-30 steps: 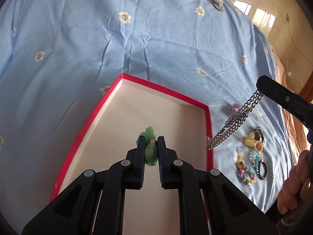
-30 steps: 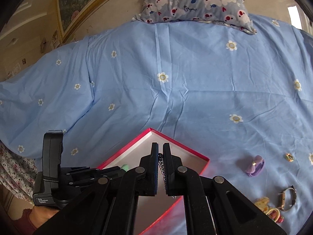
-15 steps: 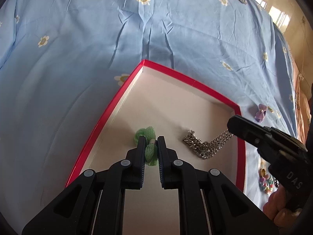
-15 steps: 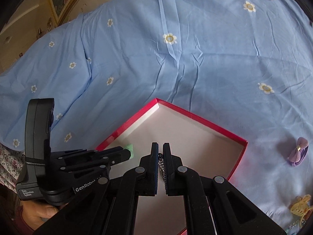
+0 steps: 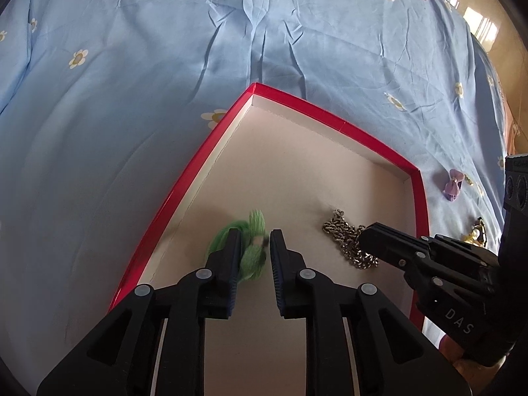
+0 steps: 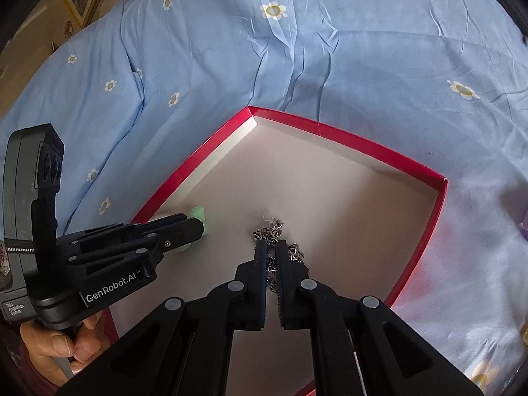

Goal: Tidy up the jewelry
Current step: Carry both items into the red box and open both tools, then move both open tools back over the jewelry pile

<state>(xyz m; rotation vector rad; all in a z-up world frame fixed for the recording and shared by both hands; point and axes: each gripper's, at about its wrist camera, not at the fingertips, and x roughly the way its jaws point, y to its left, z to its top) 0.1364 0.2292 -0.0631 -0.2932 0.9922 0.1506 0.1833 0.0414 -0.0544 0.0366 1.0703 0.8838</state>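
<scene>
Both pieces down in the red box (image 5: pixel 333 124)

My left gripper (image 5: pixel 253 242) has just been opening, green hair tie (image 5: pixel 252 257) loose between; right gripper (image 6: pixel 270 247) pinches the silver chain (image 6: pixel 269 231).

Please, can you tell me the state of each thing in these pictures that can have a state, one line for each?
Left gripper: open, jaws have just been opening; green bow between them, released.
Right gripper: shut on the chain.
Green bow: blurred, inside the box.
Silver chain: piled on the box floor, one part pinched.
Red box: open, no lid, on the bed.
Purple bow: lying outside the box, on the blue sheet.
</scene>
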